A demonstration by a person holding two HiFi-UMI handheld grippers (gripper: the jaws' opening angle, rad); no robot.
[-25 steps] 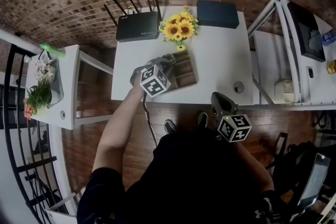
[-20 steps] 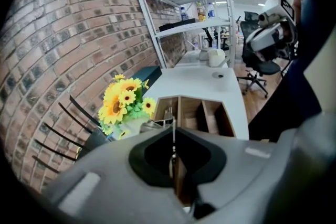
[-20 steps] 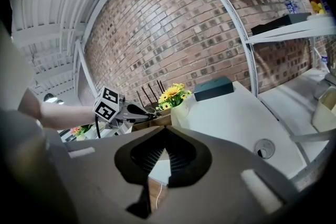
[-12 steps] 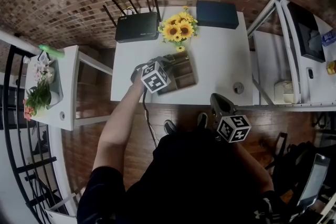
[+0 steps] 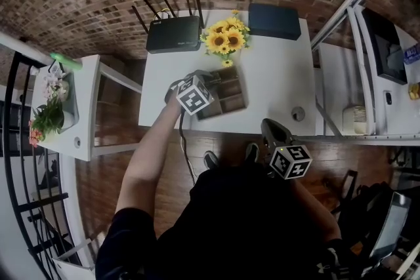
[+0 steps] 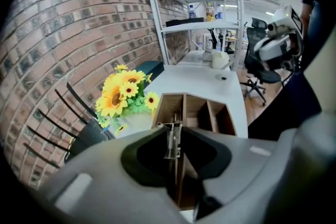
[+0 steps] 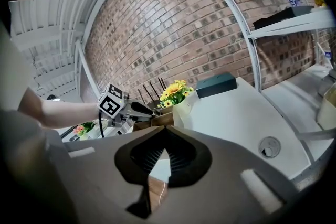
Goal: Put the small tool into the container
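Observation:
A wooden container with several compartments sits on the white table, near its front edge. My left gripper hovers over the container's left end. In the left gripper view a small metal tool stands upright between its fingertips, right above the left compartment of the container. The jaws are opening, and the pads still touch the tool's sides. My right gripper hangs off the table's front edge over the floor. It is shut with nothing between its jaws.
A black router, a sunflower bunch and a dark blue box line the table's back edge. A round cable grommet sits at the front right. A side shelf with plants is on the left, metal shelving on the right.
The left gripper has edged slightly forward over the container's left end with the tool in it. The right gripper has barely moved.

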